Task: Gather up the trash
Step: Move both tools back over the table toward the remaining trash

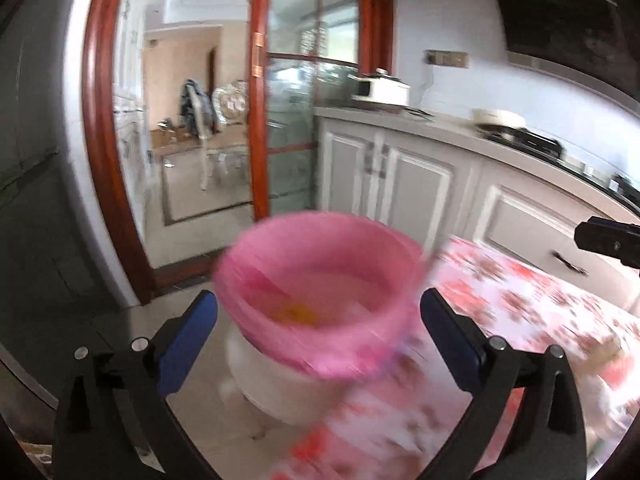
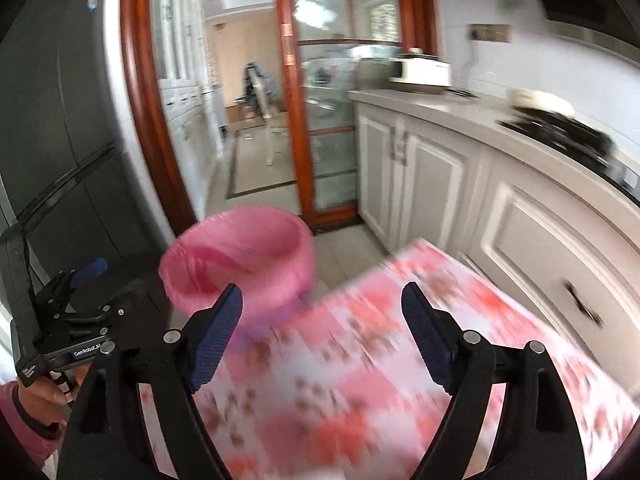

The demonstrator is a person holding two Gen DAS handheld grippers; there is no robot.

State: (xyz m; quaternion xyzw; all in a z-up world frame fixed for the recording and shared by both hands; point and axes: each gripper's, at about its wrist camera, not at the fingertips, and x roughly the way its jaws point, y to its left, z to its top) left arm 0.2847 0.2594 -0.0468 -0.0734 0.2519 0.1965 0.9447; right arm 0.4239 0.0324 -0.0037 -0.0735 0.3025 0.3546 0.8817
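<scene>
Below, both claws stand wide and hold nothing: left gripper [image 1: 318,340] over the pink-lined bin [image 1: 320,292], right gripper [image 2: 322,336] over the floral table [image 2: 360,380] near its far-left corner.

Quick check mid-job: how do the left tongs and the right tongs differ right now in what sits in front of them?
The left tongs frame the pink-lined bin close ahead, while the right tongs sit over the floral tablecloth, with the bin off to their left. The left tongs look spread wider than the right tongs. Both are open, hold nothing, and have blue pads on black arms. Both views are motion-blurred.
</scene>
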